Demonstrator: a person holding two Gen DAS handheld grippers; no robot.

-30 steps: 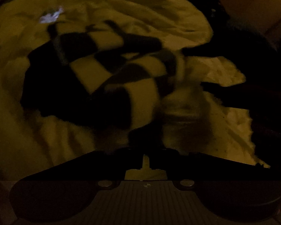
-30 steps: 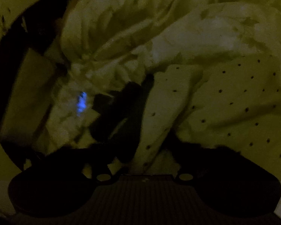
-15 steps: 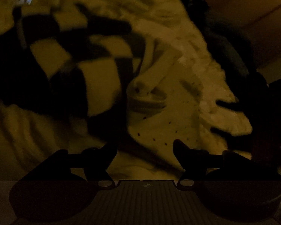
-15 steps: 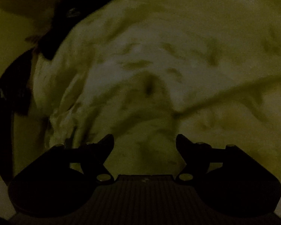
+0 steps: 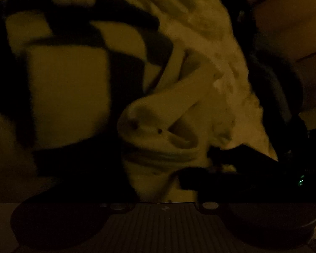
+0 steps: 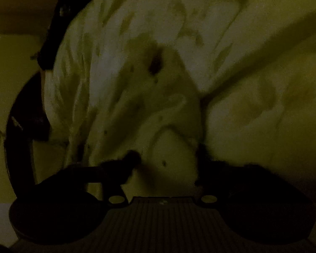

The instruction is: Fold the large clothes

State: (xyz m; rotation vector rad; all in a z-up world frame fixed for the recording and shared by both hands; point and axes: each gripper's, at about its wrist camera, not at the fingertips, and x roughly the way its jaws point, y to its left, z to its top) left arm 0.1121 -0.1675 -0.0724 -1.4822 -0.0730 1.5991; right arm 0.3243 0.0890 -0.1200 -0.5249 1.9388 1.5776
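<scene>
Dimly, crumpled pale bedding (image 6: pixel 252 126) underlies a checkered garment (image 5: pixel 69 88).

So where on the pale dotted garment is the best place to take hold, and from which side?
Probably the dotted garment's banded hem, bunched into a thick raised ridge right ahead of the left gripper. Come straight from the near side, one finger over the ridge and one under; its rolled edge gives a firm bite.
</scene>
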